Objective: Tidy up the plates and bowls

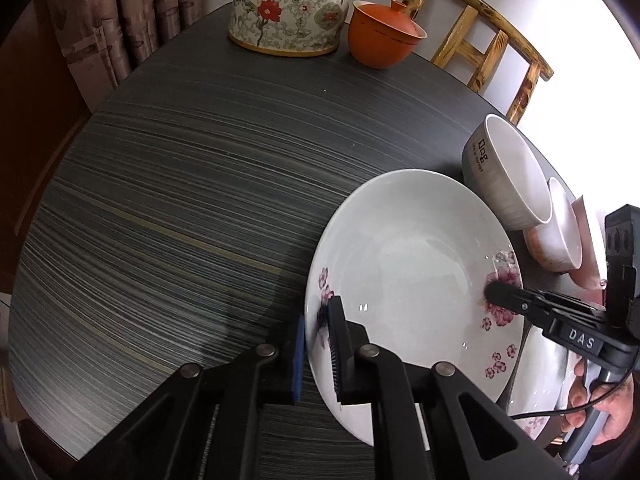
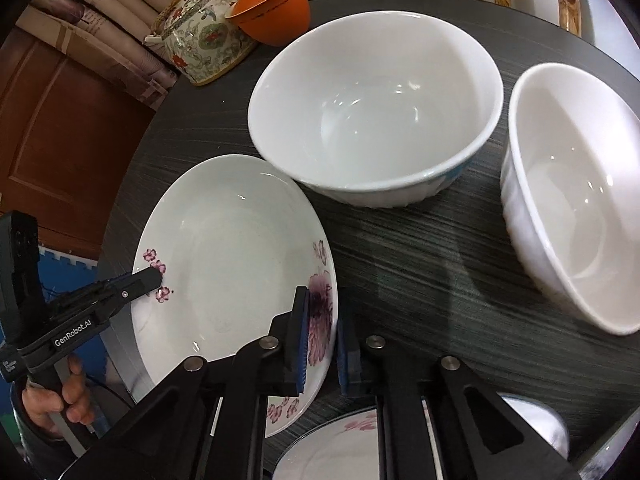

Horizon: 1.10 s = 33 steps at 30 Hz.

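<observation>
Left wrist view
Left gripper (image 1: 318, 354): fingers either side of the flowered plate's (image 1: 408, 280) near rim, one over, one under; it appears to pinch the rim.
Plate: toward the tabletop's (image 1: 180, 200) right edge, seemingly tilted or lifted.
Right gripper (image 1: 494, 294): reaches in from the right, tip on the opposite rim.
Around: grey bowl (image 1: 504, 176) touching the plate's far rim, a small pink-toned bowl (image 1: 560, 232) beyond it, teapot (image 1: 292, 8) and orange lidded cup (image 1: 380, 36) at the far edge, chair (image 1: 480, 40) behind.

Right wrist view
Right gripper (image 2: 320, 340): narrow, clamped on the plate's rim at the big flower.
Left gripper (image 2: 154, 278): tip at the opposite rim.
Second plate (image 2: 340, 444): near edge, below the gripper, flowered as well.
Bowls: large white bowl (image 2: 376, 108) just beyond the plate, another white bowl (image 2: 572, 200) at the right.

Step, as I judge it: both grippers carrying one plate, probably to stack on the second.
Next move: keep it level and lower it centred.
In the way: the large bowl crowds the far rim.
</observation>
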{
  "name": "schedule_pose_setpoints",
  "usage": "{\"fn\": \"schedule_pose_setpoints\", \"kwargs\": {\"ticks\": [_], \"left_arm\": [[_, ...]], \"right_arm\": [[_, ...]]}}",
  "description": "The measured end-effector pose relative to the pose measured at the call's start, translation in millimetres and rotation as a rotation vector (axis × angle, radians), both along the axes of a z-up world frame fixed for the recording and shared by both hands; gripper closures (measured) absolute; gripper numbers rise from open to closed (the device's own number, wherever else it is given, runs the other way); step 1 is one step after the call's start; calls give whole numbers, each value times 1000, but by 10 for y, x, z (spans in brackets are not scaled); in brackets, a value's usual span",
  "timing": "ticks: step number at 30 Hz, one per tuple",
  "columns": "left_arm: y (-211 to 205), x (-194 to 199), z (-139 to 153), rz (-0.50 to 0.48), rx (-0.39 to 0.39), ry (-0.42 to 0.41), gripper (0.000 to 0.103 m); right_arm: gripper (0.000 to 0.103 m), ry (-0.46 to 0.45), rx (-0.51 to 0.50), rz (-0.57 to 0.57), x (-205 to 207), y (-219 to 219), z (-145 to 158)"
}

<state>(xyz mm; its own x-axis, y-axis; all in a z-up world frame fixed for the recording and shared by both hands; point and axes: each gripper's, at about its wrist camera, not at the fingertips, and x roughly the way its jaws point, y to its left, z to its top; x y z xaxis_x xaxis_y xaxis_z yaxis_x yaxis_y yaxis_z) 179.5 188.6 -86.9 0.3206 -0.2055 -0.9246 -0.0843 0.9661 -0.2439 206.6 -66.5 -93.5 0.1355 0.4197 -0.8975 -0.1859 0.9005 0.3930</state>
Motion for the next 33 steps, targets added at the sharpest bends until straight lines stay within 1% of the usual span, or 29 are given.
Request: {"fn": "schedule_pose_setpoints", "kwargs": {"ticks": [4, 9, 13, 18, 22, 24, 33], "left_arm": [[77, -3, 29, -6, 14, -5, 92], [210, -8, 106, -14, 66, -24, 90], [315, -1, 87, -11, 90, -17, 90], [433, -41, 73, -11, 101, -23, 89], [487, -70, 97, -28, 132, -34, 89], [510, -89, 103, -39, 148, -38, 88], [605, -153, 80, -56, 168, -52, 86]], "right_arm": [[91, -14, -6, 2, -74, 67, 14], [91, -35, -15, -1, -177, 220, 85], [91, -33, -15, -20, -266, 382, 115], [91, -28, 5, -60, -364, 547, 74], [91, -19, 17, -81, -411, 636, 33], [91, -22, 23, -84, -442, 693, 33], [91, -21, 28, -74, -542, 857, 22]]}}
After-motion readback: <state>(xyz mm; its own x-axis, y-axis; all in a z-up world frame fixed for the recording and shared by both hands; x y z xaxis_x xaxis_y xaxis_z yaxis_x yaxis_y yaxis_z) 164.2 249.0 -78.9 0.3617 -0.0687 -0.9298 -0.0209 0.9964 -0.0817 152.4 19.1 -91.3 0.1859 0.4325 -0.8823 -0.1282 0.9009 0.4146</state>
